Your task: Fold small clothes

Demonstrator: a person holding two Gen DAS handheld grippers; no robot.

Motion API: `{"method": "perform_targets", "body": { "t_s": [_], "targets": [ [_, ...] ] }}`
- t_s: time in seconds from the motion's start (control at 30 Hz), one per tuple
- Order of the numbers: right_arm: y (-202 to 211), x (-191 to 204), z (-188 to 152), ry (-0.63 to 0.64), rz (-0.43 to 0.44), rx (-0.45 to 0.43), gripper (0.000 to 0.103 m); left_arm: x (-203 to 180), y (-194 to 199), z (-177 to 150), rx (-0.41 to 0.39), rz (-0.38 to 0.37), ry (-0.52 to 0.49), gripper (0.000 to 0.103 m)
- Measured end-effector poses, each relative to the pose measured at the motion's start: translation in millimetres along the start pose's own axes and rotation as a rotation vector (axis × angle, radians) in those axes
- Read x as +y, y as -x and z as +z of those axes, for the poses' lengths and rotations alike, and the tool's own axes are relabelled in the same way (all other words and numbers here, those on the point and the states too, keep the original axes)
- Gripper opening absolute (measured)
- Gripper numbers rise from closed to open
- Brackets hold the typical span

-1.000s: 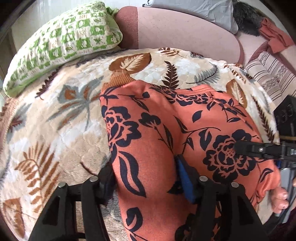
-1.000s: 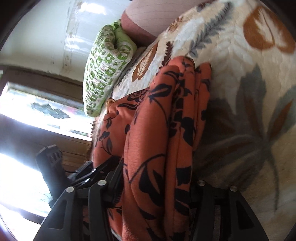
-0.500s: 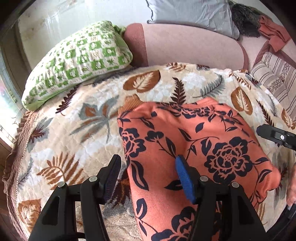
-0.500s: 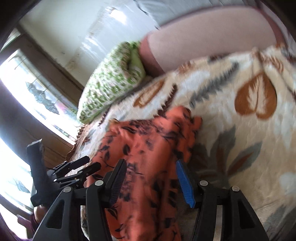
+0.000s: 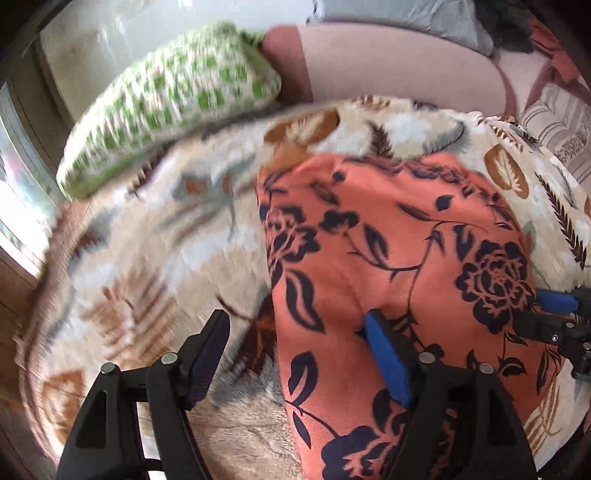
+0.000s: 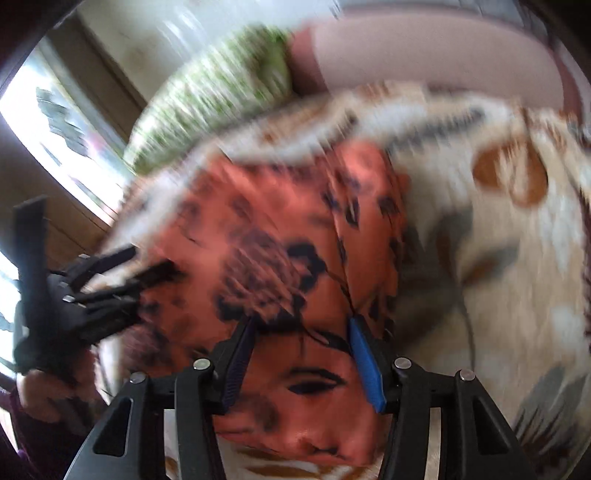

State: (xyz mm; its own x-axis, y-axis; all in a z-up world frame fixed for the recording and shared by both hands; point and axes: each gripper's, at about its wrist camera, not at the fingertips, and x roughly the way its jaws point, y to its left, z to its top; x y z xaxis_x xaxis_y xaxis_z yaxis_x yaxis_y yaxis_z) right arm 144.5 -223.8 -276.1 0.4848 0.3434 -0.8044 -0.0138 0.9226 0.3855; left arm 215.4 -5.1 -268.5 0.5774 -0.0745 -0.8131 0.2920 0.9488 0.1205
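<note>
An orange garment with a dark flower print (image 5: 399,258) lies folded on the leaf-patterned blanket (image 5: 147,258). My left gripper (image 5: 295,332) is open over the garment's left edge, its blue pad resting on the cloth. My right gripper (image 6: 301,332) is open with both fingers over the garment (image 6: 266,240) near its front right side; it also shows at the right edge of the left wrist view (image 5: 557,314). The right wrist view is blurred by motion. The left gripper appears at its left side (image 6: 92,280).
A green and white checked pillow (image 5: 170,110) lies at the back left. A pink sofa back (image 5: 399,62) runs behind the blanket, with a grey cushion (image 5: 406,18) on top and a striped cushion (image 5: 557,125) at the right. A window (image 6: 55,122) is at the left.
Both grippers let go of the garment and opened, lifted off it, and have now come back down over it. The right gripper has swung round to face along the garment.
</note>
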Motion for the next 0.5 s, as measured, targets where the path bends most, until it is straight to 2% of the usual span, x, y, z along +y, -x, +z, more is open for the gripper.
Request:
{"method": "perform_targets", "body": {
  "t_s": [0.07, 0.17, 0.23, 0.3, 0.4, 0.5],
  "targets": [
    [2.6, -2.6, 4.2, -0.009, 0.016, 0.007, 0.056, 6.9, 2.3, 4.0, 0.005, -0.031, 0.039, 0.078],
    [9.8, -4.3, 16.1, -0.009, 0.041, -0.009, 0.056, 11.4, 14.1, 10.9, -0.05, -0.034, 0.077, 0.078],
    [20.6, -2.9, 33.7, 0.006, 0.07, -0.065, 0.056, 14.5, 19.9, 17.5, -0.091, -0.061, 0.096, 0.078],
    [29.0, -2.0, 50.9, 0.02, 0.06, -0.125, 0.056, 17.9, 17.7, 24.9, -0.105, -0.067, 0.121, 0.078],
    [18.8, -10.9, 73.9, 0.006, 0.03, -0.153, 0.056, 23.2, 0.9, 39.9, -0.084, -0.053, 0.149, 0.078],
    [-19.9, -29.0, 85.2, -0.04, 0.059, -0.069, 0.056, 21.0, -27.0, 51.8, -0.01, -0.017, 0.126, 0.079]
  ]
}}
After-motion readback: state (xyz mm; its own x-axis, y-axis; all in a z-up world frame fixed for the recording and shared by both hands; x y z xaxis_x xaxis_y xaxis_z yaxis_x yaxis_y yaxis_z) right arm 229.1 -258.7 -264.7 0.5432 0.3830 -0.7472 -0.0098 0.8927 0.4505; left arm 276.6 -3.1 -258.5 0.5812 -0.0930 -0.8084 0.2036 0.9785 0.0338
